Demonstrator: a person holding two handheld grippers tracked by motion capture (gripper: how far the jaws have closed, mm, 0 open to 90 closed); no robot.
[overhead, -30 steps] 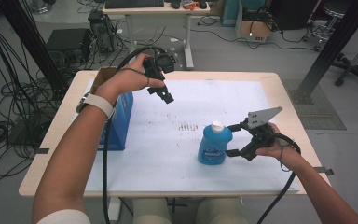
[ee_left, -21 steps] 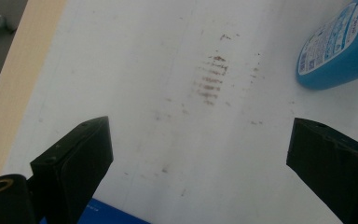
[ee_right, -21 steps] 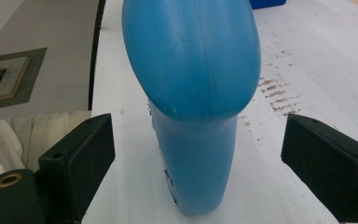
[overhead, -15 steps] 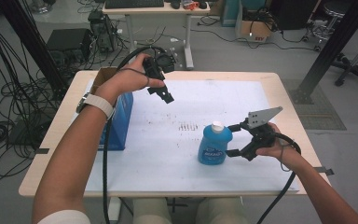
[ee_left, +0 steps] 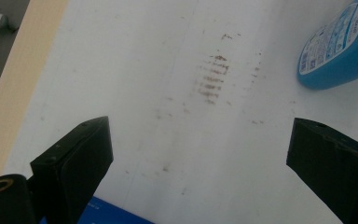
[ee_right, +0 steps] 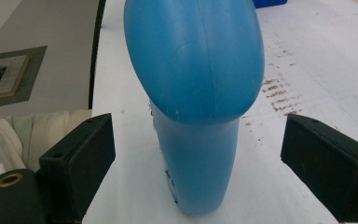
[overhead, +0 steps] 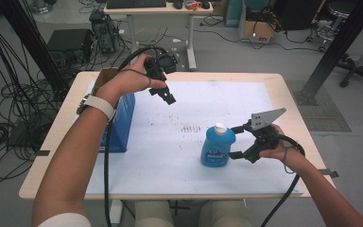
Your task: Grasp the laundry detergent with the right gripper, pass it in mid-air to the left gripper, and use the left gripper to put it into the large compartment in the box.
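A blue bottle (overhead: 216,150) with a white cap stands upright on the white sheet (overhead: 170,161), right of the middle. My right gripper (overhead: 236,142) is level with it on its right side, open, one jaw on each side of the bottle's body (ee_right: 196,93) with a gap to both pads. Up near the table's far left, my left gripper (overhead: 168,97) hangs in the air above the sheet. It points down toward the bottle (ee_left: 340,46) and is open (ee_left: 198,154) with nothing between its jaws.
A blue box (overhead: 120,123) stands at the left edge of the sheet under my left forearm, with a brown carton (overhead: 105,75) behind it. Brown smudges (overhead: 191,127) mark the sheet's middle. Beyond the table (overhead: 288,90) are desks, cables and chair legs.
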